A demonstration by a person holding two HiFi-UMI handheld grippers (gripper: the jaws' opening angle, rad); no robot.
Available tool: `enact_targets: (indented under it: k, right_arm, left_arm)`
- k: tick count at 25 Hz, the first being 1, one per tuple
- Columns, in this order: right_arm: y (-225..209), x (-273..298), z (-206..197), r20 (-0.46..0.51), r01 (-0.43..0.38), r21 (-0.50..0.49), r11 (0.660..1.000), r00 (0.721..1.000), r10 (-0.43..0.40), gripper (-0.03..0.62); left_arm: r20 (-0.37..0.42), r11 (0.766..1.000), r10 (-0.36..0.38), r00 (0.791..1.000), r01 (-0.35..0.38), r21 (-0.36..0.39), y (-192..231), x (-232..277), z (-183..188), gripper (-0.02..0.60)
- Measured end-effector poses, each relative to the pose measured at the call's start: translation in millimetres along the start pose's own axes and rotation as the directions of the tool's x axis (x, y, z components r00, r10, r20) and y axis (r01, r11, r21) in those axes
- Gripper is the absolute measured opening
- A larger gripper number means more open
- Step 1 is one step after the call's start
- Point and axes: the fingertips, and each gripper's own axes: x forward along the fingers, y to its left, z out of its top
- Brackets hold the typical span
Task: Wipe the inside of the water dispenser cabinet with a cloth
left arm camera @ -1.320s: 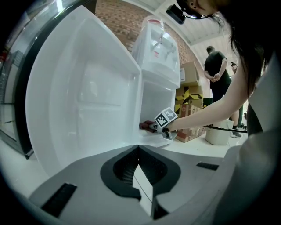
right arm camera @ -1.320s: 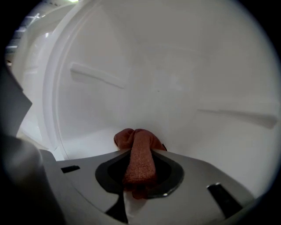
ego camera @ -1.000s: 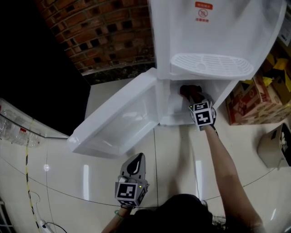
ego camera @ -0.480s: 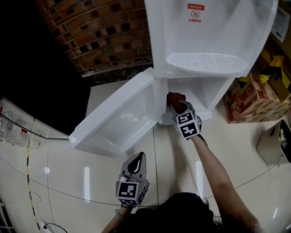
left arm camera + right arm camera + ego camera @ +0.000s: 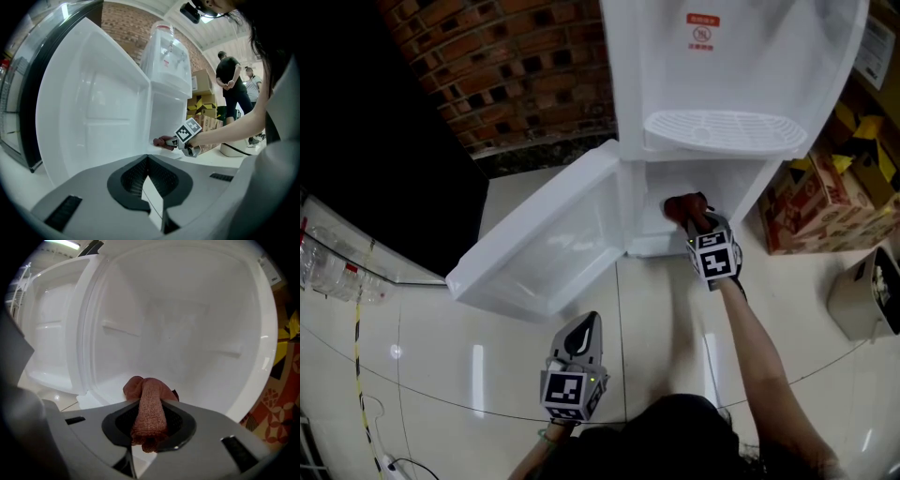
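Red-brown cloth (image 5: 149, 408), rolled up like a long sausage, squeezed tight between the jaws of R gripper (image 5: 149, 430). Long way runs along the jaws, front to back. Fat bunched end sticks out past the tips & points into the cabinet (image 5: 187, 329); other end hangs back toward the camera. In head view, cloth low at the cabinet mouth, right by its floor; touching or just above, can't tell. All under the drip tray (image 5: 724, 131) of the white dispenser (image 5: 722, 75).

Vs half a sec ago: R gripper & cloth slid to the right, away from the hinge side by the door (image 5: 553, 246), now nearer the middle of the opening. L gripper (image 5: 581, 336) same spot, low over the shiny floor (image 5: 441, 375), well apart from the cabinet; jaws pressed together, nothing in them. Door same too, swung wide open to the left.

Writing: red label (image 5: 701, 28) up top on dispenser w/ a round no-sign; words too small to read. Boxes (image 5: 811, 211) on the right w/ red print, not readable.
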Motion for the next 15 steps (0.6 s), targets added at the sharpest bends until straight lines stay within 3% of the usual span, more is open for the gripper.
enact_targets:
  k: [10, 13, 15]
  right_arm:
    - [-45.9, -19.5, -30.4, -0.05, 0.103, 0.072, 0.992, 0.994, -0.1, 0.08]
    - [-39.8, -20.8, -13.9, 0.015, 0.068, 0.068, 0.995, 0.997, -0.069, 0.078]
    - [-27.2, -29.4, 21.1, 0.112, 0.021, 0.078, 0.997, 0.993, -0.029, 0.078]
  left_arm:
    - [0.006, 1.0, -0.006, 1.0, 0.006, 0.01, -2.8, -0.6, 1.7, -0.023]
    - [0.004, 1.0, -0.002, 1.0, 0.002, 0.009, -0.9, -2.2, 0.7, -0.023]
    - [0.0, 1.0, -0.004, 1.0, 0.004, 0.014, -1.2, -1.6, -0.1, -0.023]
